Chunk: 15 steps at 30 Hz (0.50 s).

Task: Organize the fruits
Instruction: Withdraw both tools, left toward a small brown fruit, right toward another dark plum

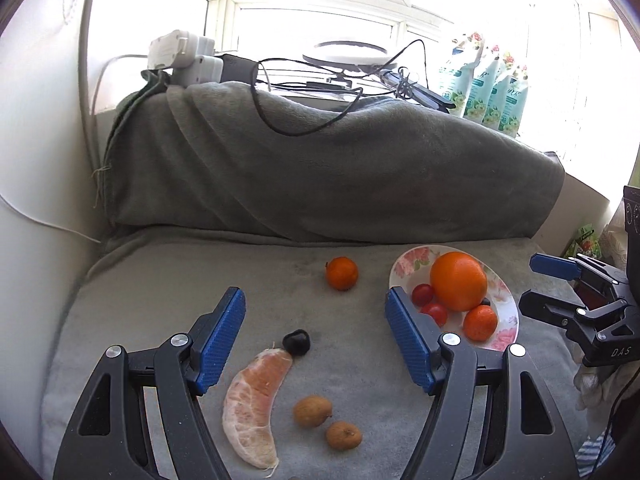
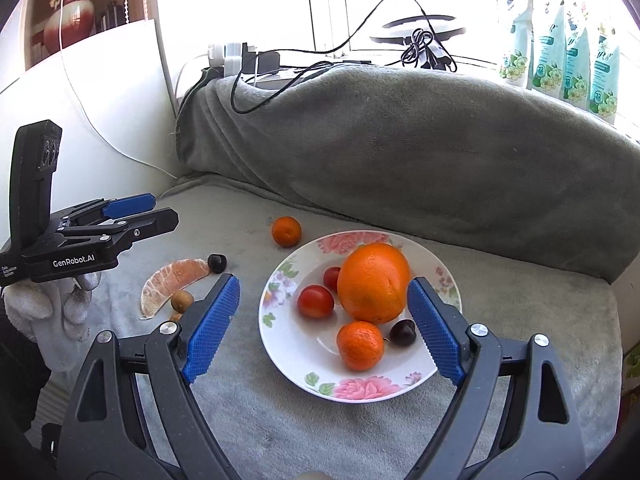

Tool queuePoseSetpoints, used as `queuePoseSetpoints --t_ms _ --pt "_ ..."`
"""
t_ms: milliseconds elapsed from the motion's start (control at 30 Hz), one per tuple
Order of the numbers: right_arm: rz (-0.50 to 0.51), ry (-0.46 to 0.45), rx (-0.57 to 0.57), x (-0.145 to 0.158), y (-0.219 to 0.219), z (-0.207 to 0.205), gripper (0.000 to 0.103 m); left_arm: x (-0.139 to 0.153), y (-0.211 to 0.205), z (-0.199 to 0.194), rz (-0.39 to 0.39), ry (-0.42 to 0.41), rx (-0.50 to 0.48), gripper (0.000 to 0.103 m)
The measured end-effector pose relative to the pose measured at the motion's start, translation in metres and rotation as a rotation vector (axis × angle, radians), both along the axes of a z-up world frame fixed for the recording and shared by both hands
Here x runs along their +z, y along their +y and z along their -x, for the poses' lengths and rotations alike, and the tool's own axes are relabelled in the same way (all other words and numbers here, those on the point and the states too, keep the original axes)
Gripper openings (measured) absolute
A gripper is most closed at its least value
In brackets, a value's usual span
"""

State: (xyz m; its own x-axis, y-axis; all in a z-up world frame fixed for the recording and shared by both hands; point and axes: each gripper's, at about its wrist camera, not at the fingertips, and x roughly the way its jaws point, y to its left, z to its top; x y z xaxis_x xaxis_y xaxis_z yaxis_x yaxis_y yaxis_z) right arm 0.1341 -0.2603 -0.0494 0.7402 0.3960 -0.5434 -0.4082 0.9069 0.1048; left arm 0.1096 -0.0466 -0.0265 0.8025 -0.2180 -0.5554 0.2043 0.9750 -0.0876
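Observation:
A floral plate (image 2: 400, 384) (image 1: 408, 264) on the grey blanket holds a big orange (image 2: 373, 282) (image 1: 458, 286), a tangerine (image 2: 360, 345) (image 1: 480, 322), two cherry tomatoes (image 2: 315, 301) (image 1: 435, 313) and a dark cherry (image 2: 402, 332). Loose on the blanket lie a tangerine (image 1: 341, 273) (image 2: 286, 231), a dark cherry (image 1: 296, 342) (image 2: 217, 262), a peeled pomelo segment (image 1: 256, 404) (image 2: 170, 284) and two brown longans (image 1: 312, 411) (image 1: 343, 435). My left gripper (image 1: 314, 340) is open and empty above the cherry and pomelo. My right gripper (image 2: 324, 322) is open and empty over the plate.
A blanket-covered ridge (image 1: 340, 172) rises behind the fruit, with cables (image 1: 304, 120), chargers (image 1: 184, 56) and a ring light (image 1: 348, 52) on top. Several green refill pouches (image 2: 560, 52) stand at the back right. A white wall (image 1: 36, 200) is at left.

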Motion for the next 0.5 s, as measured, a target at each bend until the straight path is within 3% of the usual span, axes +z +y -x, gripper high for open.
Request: queuePoseSetpoints --t_ms 500 --pt "0.005 0.049 0.14 -0.008 0.052 0.003 0.088 -0.013 0.059 0.011 0.017 0.032 0.122 0.073"
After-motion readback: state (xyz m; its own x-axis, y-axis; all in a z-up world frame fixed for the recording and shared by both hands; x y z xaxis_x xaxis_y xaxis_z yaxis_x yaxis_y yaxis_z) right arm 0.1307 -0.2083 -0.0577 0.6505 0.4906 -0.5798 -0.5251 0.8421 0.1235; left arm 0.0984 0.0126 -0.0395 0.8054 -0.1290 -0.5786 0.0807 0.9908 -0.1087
